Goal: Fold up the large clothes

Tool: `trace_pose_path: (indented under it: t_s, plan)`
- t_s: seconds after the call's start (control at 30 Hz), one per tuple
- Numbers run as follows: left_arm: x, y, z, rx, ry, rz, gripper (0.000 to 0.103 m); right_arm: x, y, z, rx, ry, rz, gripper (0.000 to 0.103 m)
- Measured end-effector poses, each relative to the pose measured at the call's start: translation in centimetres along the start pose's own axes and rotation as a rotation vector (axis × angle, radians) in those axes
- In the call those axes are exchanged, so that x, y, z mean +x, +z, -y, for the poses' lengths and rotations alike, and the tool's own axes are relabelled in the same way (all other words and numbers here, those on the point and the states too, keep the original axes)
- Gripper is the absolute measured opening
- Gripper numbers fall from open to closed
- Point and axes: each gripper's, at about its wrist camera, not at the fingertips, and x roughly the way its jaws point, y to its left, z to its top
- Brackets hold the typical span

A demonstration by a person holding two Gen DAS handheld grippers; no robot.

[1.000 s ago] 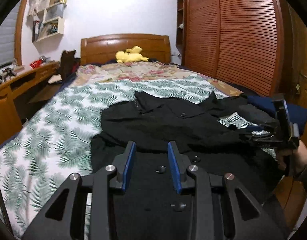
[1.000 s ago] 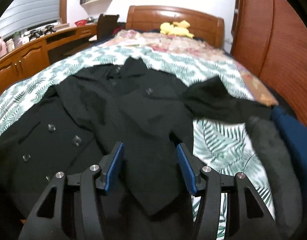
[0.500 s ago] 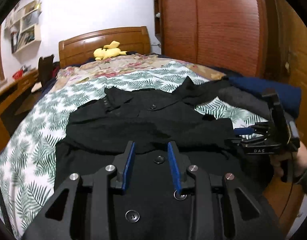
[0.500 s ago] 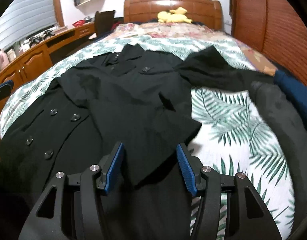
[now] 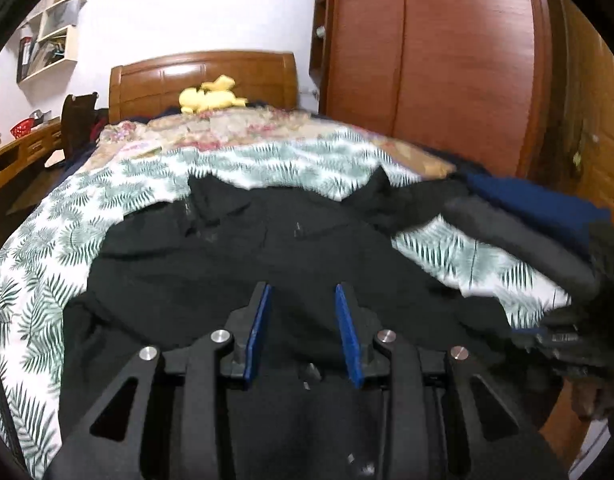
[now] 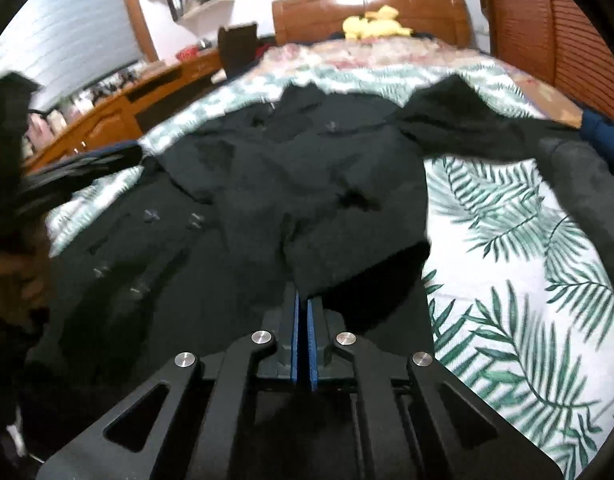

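1. The right gripper [image 6: 303, 300] has just snapped its blue pads [image 6: 294, 340] nearly together on the cuff end of a folded-over sleeve [image 6: 347, 256] of the black coat [image 6: 291, 168]; only a thin seam of cloth shows between them.
2. The left gripper [image 5: 303, 300] hovers over the coat's lower front, its two blue pads [image 5: 259, 328] narrowly apart, with nothing pinched between them.
3. One black coat lies spread front-up across the bed, collar toward the headboard; at least six dark buttons [image 6: 150, 216] are countable on its front, though blur hides detail.
4. Its other sleeve [image 6: 467, 128] stretches out toward the bed's right edge.
5. Two more garments lie at that edge: one dark grey [image 6: 587, 192], one navy [image 5: 539, 204].
6. The bed carries a palm-leaf bedspread [image 6: 507, 280] and, beyond it, a floral cover [image 5: 235, 132].
7. One yellow plush toy [image 5: 211, 98] sits against the wooden headboard [image 5: 203, 76].
8. A louvred wooden wardrobe [image 5: 447, 60] rises on the right; a wooden desk [image 6: 119, 120] and white wall shelves [image 5: 51, 44] stand left.
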Motion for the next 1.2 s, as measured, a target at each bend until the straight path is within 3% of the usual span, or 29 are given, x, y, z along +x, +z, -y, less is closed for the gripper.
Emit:
trace_pose_path:
  t_s: [0.2, 0.4, 0.47, 0.53, 0.6, 0.8, 1.07, 1.2]
  plan:
    - [0.5, 1.5, -2.3, 0.001, 0.025, 0.047, 0.032, -1.6, -0.3, -1.5, -0.056, -0.072, -0.011, 0.002]
    - [1.8, 0.2, -3.8, 0.011, 0.011, 0.025, 0.032, -1.9, 0.3, -1.9, -0.075, -0.143, 0.006, 0.006]
    - [2.3, -0.3, -3.9, 0.023, 0.011, 0.013, 0.032, -2.1, 0.8, -2.1, -0.093, -0.177, 0.019, 0.019]
    - [2.7, -0.9, -4.0, 0.027, 0.011, 0.005, 0.032, -2.3, 1.4, -2.1, -0.106, -0.193, 0.038, 0.048]
    - [3.3, -1.6, -4.1, 0.022, -0.001, -0.017, 0.032, -2.1, 2.1, -2.1, -0.109, -0.214, 0.041, 0.054]
    - [4.1, -2.7, -3.5, 0.033, -0.018, -0.044, 0.032, 0.1, 3.9, -1.8, -0.103, -0.203, 0.033, 0.054]
    - [3.6, -2.9, -2.7, 0.056, -0.051, -0.032, 0.032, 7.4, 2.6, 0.4, -0.056, -0.187, -0.151, 0.055]
    - [3.0, -2.5, -2.8, 0.057, -0.061, -0.008, 0.04, 6.8, 2.9, 0.7, -0.039, -0.165, -0.137, 0.055]
